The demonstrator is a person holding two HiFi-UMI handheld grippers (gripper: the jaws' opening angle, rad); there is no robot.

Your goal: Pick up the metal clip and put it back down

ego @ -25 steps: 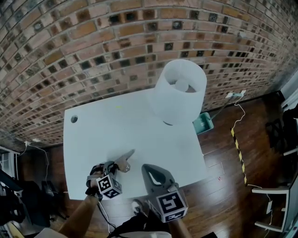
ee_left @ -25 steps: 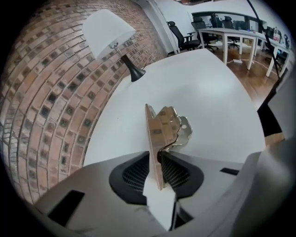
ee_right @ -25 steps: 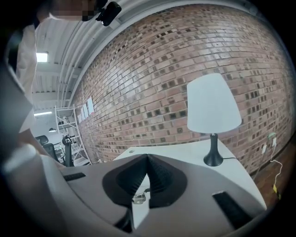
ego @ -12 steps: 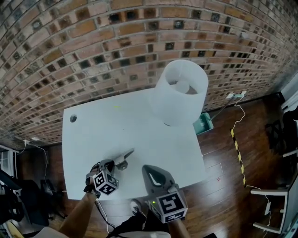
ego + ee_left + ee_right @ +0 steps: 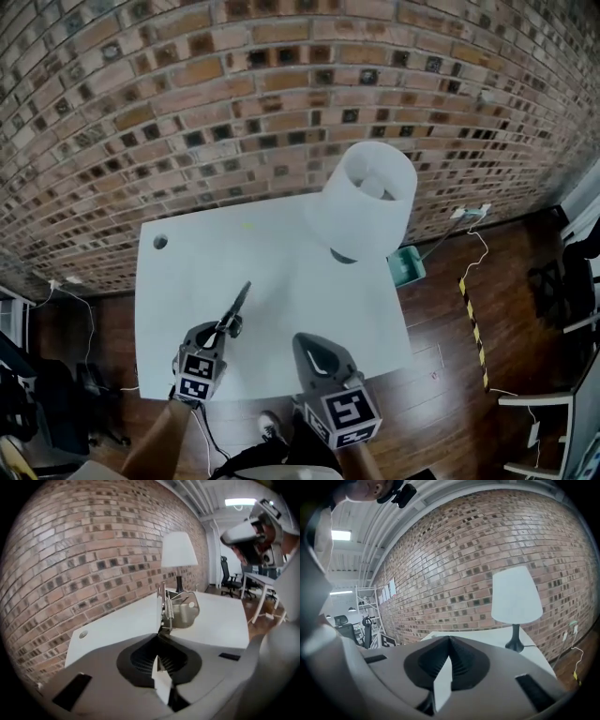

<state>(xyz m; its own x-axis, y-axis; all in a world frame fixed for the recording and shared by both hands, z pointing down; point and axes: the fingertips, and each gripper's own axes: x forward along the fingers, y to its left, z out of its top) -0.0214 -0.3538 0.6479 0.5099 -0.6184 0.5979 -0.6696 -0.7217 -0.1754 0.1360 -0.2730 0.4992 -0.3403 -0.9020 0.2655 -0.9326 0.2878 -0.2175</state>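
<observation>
Silver metal spring clip [image 5: 180,607], pinched at one edge in my closed left gripper [image 5: 160,631] above the white table [image 5: 309,281]: lower slowly, level, before releasing; my right gripper [image 5: 449,641] closed, empty.

It looks like an office or lab room: a red-brown brick wall [image 5: 234,112], a white rectangular tabletop [image 5: 281,300] with a white-shaded table lamp [image 5: 366,202], a black swivel office chair [image 5: 228,576], a metal shelving rack [image 5: 368,613] and a dark wooden floor [image 5: 459,375].

The head view looks steeply down from above the desk [image 5: 300,281]. Each gripper view sits low, close behind its own jaws, looking across the desk toward the brick wall [image 5: 187,94]. All 3 views share the lamp [image 5: 367,199].
</observation>
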